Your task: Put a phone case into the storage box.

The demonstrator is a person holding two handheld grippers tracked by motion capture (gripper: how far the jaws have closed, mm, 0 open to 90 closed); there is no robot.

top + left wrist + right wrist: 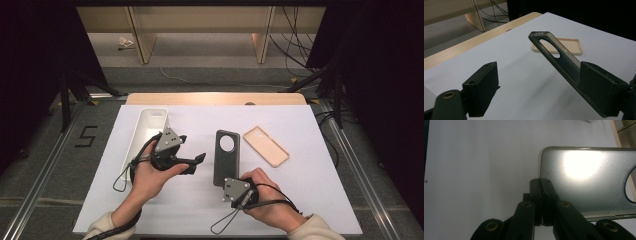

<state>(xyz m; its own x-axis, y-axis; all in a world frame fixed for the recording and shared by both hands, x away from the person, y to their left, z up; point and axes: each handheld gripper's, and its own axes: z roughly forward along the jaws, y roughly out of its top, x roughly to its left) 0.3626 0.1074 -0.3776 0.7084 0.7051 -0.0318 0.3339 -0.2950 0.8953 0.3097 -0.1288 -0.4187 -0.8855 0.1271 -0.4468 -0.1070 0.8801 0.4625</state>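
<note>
Right tongs (235, 181) are clenching the near edge of the dark phone case (226, 156), jaws pressed together on the rim next to a corner; in the right gripper view the case's frosted back is glaring under the light and its round camera cutout is sitting at the far right. The case is lying lengthwise on the white table (310, 165), near the middle, cutout end pointing away from the person.

Left tongs (199, 161) are standing released, nothing between the jaws, aiming across the table toward the dark case from its left. In the left gripper view, the case is running behind one jaw; cannot tell whether it is touching.

A beige phone case (265, 146) is lying flat, open side up, just to the right of the dark one and apart from it. A white tray (150, 120) is sitting at the left side of the table, behind the left hand.
</note>
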